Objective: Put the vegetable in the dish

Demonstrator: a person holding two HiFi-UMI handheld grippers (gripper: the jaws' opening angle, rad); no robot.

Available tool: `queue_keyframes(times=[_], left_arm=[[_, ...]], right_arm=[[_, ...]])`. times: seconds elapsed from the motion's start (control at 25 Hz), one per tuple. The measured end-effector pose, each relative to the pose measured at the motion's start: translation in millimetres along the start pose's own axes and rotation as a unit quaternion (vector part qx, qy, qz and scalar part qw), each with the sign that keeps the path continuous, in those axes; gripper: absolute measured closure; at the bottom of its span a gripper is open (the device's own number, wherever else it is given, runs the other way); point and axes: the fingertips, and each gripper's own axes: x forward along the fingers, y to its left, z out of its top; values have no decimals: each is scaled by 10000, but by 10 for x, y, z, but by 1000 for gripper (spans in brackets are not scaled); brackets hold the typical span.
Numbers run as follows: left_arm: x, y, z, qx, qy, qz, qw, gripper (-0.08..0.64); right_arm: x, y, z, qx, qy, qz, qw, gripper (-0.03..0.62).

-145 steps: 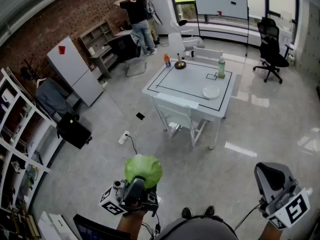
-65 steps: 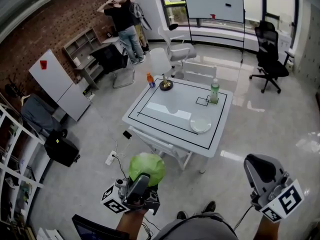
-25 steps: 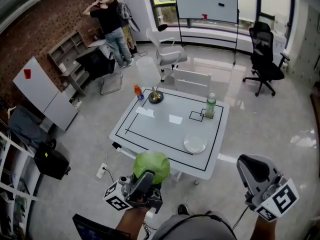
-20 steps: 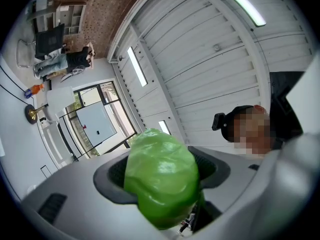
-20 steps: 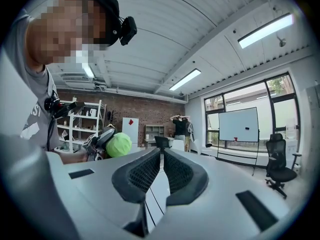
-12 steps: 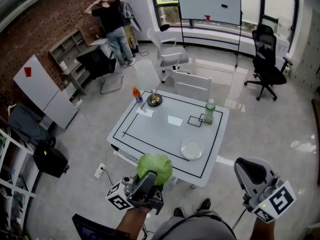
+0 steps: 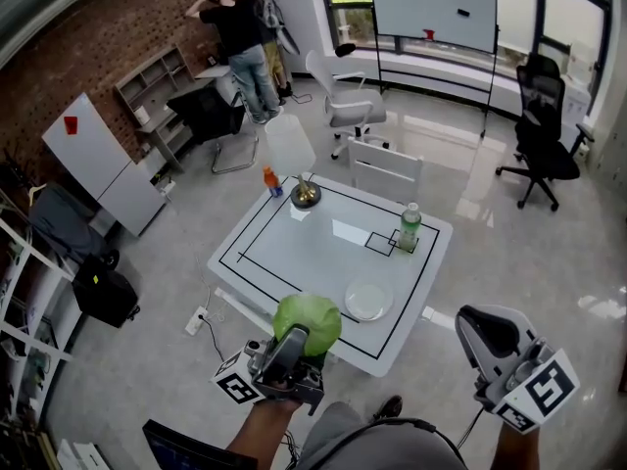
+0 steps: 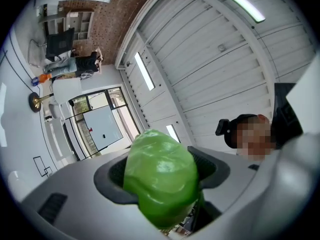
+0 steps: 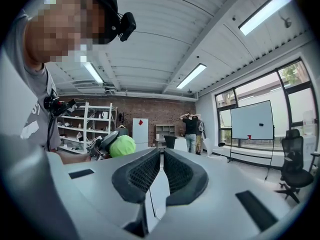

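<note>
Two padded fingers (image 8: 111, 178) of the left gripper (image 7: 294, 347) are clamped on the vegetable (image 7: 308, 322), a glossy round green head. It bulges up between them and covers most of both pads. The right gripper (image 7: 487, 329) has its jaws pressed together with only a thin slit between, holding nothing, and it hangs well to the right over the grey floor.

From above, the vegetable shows against the near edge of the white table (image 7: 294, 248), just left of the dish (image 7: 368, 301). How high it hangs over the table I cannot tell. The dish is a white round plate lying inside the black line drawn on the tabletop, apart from the vegetable.

At the far corner sits a small dark bowl (image 7: 305, 193) with something thin standing in it, too small to name. An orange bottle (image 7: 268, 180) stands beside it, and a green bottle (image 7: 409, 228) stands by the right edge.

Both of the holder's arms are cut off at the bottom edge.

A white chair (image 7: 384, 170) stands behind the table. Farther off are a black office chair (image 7: 545, 130), a whiteboard (image 7: 432, 4) and a person (image 7: 243, 35) by the brick wall.
</note>
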Motion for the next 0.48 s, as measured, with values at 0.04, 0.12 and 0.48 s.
queue_keyframes(times=[0.04, 0.12, 0.48], left_arm=[[12, 33, -23, -79, -73, 4, 9999, 247], [34, 101, -49, -283, -245, 2, 9993, 249], [-5, 770, -238, -1069, -197, 328, 9935, 249]], right_arm=[[-1, -23, -22, 6, 24, 44, 10000, 583], [7, -72, -64, 32, 79, 104, 9999, 583], [182, -299, -277, 238, 272, 11, 9993, 583]])
